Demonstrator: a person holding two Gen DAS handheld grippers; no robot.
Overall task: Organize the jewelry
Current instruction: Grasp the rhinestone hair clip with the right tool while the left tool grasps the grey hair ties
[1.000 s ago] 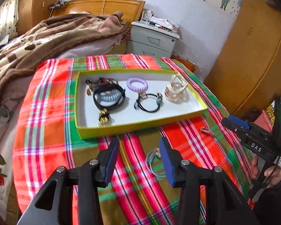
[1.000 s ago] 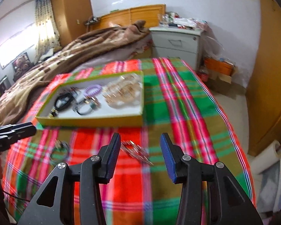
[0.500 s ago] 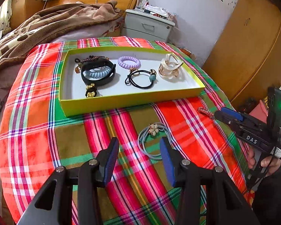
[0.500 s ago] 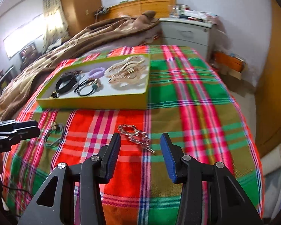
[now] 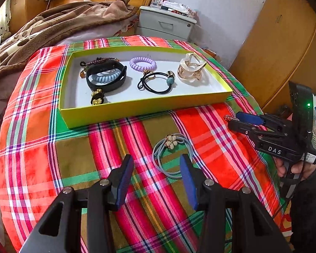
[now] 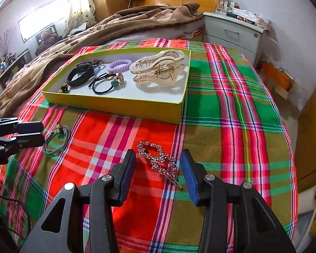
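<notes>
Left wrist view has the left claw [image 5: 157, 177] nearest, its blue pads spread wide and holding nothing, hovering low over the plaid desk [image 5: 31, 158] with the grey hair tie [image 5: 171, 156] lying just ahead, nearer the right-hand pad; the spread looks chosen to straddle that loop. Right wrist view shows the right claw [image 6: 158, 174] equally wide apart and empty, the rhinestone hair clip [image 6: 158, 160] lying flat on the cloth between its pads, so a straight drop and squeeze should catch it. Both loose pieces sit on the near side of the yellow-green box [image 5: 137, 107], probably because they are the last ones not yet sorted. Farther on, inside the box, lie a black band [image 5: 106, 77] around a pale blue coil tie [image 5: 104, 77], a purple coil tie [image 5: 142, 63], a black elastic with a teal bead [image 5: 158, 82] and a clear claw clip [image 6: 160, 69], spaced apart in a row. Beyond the desk are a bed with a brown blanket [image 6: 115, 25] and a grey nightstand [image 5: 166, 22].
</notes>
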